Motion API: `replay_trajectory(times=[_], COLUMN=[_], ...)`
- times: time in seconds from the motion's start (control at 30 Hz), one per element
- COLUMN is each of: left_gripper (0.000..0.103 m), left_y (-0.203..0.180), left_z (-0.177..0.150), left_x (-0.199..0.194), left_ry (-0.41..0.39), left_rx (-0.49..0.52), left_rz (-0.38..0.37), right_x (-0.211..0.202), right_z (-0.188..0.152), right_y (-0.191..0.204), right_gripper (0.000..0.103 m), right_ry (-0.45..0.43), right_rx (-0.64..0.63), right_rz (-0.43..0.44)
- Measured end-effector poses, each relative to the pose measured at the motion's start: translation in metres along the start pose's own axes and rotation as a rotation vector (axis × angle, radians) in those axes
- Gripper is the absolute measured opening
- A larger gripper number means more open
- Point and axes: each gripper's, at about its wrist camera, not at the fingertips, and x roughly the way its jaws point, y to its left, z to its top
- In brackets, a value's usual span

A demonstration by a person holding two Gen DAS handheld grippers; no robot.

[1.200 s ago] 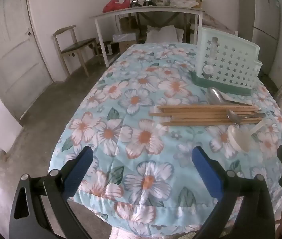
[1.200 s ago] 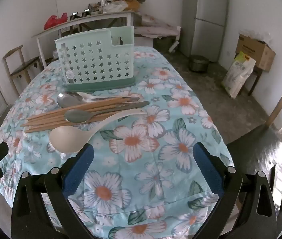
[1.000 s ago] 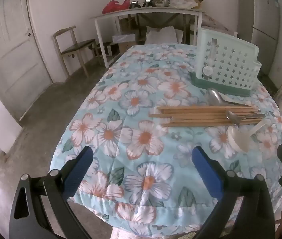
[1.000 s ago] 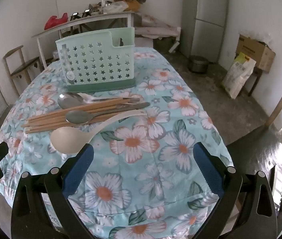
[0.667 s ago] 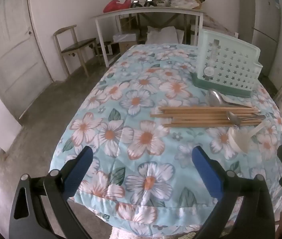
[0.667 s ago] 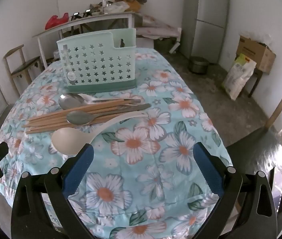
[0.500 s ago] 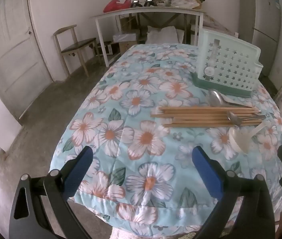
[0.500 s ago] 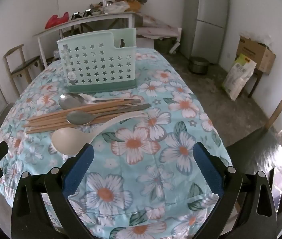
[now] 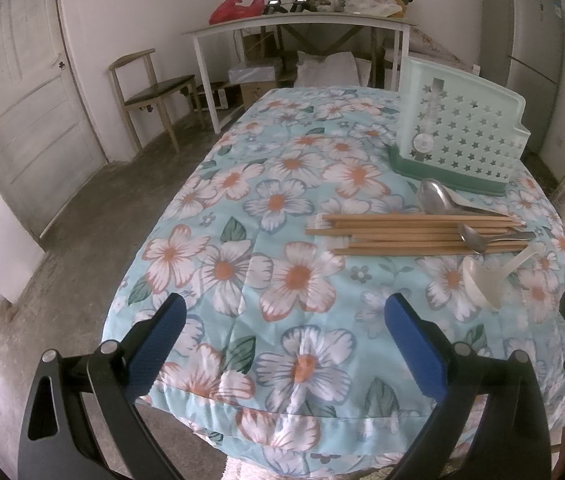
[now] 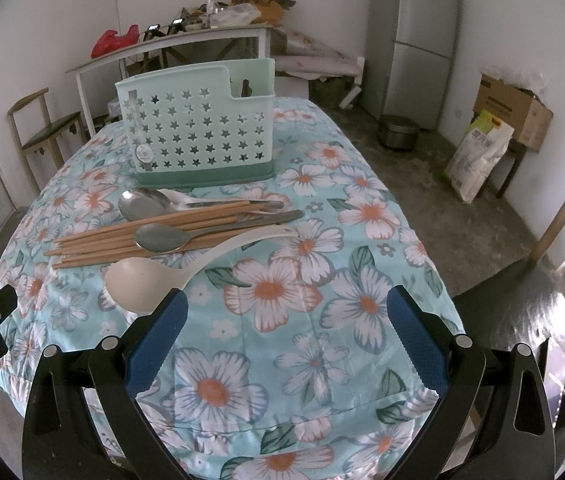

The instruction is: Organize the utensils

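A mint-green utensil holder [image 10: 198,124] [image 9: 462,140] with star-shaped holes stands upright at the far end of the flowered table. In front of it lie several wooden chopsticks [image 10: 150,232] [image 9: 402,232], a large steel spoon [image 10: 142,202] [image 9: 436,198], a smaller steel spoon [image 10: 162,237] [image 9: 476,238] and a white plastic ladle [image 10: 142,284] [image 9: 482,280]. My right gripper [image 10: 282,332] is open and empty, just short of the ladle's bowl. My left gripper [image 9: 286,332] is open and empty over the near left part of the table, away from the utensils.
The table wears a light-blue flowered cloth [image 9: 274,208]. A wooden chair [image 9: 150,88] and a white side table [image 9: 298,24] with clutter stand behind. A fridge [image 10: 414,40], a metal pot [image 10: 398,132], a sack [image 10: 478,156] and a cardboard box [image 10: 514,112] are on the right.
Both views have crept slightly forward toward the utensils. Nothing on the table has moved, and both grippers stay open.
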Motion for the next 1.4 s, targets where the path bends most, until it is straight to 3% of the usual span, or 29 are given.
replay_trajectory(times=[1.2,1.4], left_gripper=[0.097,0.097], left_y=[0.0,0.014], left_z=[0.001,0.0], left_x=[0.0,-0.002], left_ry=[-0.002,-0.007], left_rx=[0.002,-0.008], left_rz=[0.004,-0.003], right_x=[0.001,0.002], right_z=[0.0,-0.001], right_y=[0.002,0.002], right_gripper=[0.095,0.095], right_ry=[-0.004,-0.004], right_rx=[-0.001,-0.003], right_rz=[-0.001,0.0])
